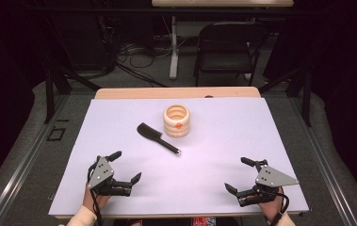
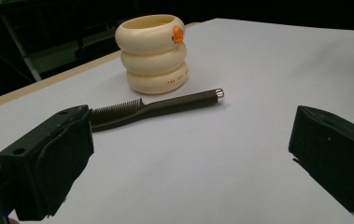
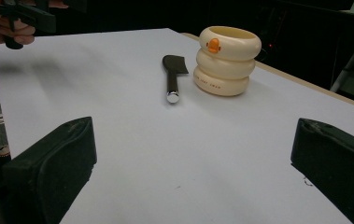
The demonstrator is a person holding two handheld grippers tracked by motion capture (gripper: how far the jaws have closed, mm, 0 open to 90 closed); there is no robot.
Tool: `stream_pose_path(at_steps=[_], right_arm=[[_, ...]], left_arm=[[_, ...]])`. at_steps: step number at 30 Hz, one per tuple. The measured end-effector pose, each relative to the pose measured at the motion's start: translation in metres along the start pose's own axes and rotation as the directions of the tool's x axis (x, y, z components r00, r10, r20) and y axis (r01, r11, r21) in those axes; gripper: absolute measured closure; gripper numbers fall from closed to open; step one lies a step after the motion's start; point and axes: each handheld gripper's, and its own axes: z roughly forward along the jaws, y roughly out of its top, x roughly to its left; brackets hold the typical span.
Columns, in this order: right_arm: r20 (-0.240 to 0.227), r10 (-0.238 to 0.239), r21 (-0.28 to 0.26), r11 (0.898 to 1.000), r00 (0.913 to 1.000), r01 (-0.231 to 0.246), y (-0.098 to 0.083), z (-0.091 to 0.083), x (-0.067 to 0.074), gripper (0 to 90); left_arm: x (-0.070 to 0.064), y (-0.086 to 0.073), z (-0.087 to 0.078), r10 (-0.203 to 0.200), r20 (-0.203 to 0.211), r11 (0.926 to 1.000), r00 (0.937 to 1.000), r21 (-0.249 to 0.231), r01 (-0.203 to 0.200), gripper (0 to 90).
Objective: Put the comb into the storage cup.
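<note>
A cream cup made of three stacked rings with a small orange mark (image 1: 176, 120) (image 2: 152, 53) (image 3: 226, 60) stands upright at the middle back of the white mat. A black comb with a silver-tipped handle (image 1: 157, 137) (image 2: 156, 108) (image 3: 173, 74) lies flat just in front and to the left of the cup, a small gap away from it. My left gripper (image 1: 126, 165) (image 2: 191, 140) rests near the front left edge, open and holding nothing. My right gripper (image 1: 236, 174) (image 3: 193, 144) sits near the front right, also open and holding nothing. Both point toward the comb and cup.
The white mat (image 1: 119, 122) covers a wooden table whose far edge (image 1: 176, 92) shows bare. Behind the table are a black chair (image 1: 228, 47), a white table leg (image 1: 173, 47) and floor cables. In the right gripper view, the other hand and its gripper (image 3: 20, 14) appear top left.
</note>
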Motion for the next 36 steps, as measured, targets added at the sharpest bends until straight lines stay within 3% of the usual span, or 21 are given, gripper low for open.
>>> stream_pose_path(at_steps=[16,32,36], right_arm=[[0.006,-0.001,0.002,1.0,1.0,0.001,0.0,0.0,0.001,0.0],[0.006,0.003,0.004,1.0,1.0,-0.003,0.0,0.001,0.001,0.0],[0.008,0.01,0.007,1.0,0.9999,-0.01,0.0,0.001,0.0,0.0]], left_arm=[[0.001,0.012,0.02,-0.004,-0.01,0.9993,0.9999,0.036,0.004,0.1],[0.003,0.024,0.044,-0.032,-0.018,0.9974,0.9993,0.065,0.033,0.0],[0.003,0.026,0.056,-0.036,-0.008,0.996,0.9993,0.082,0.036,0.0]])
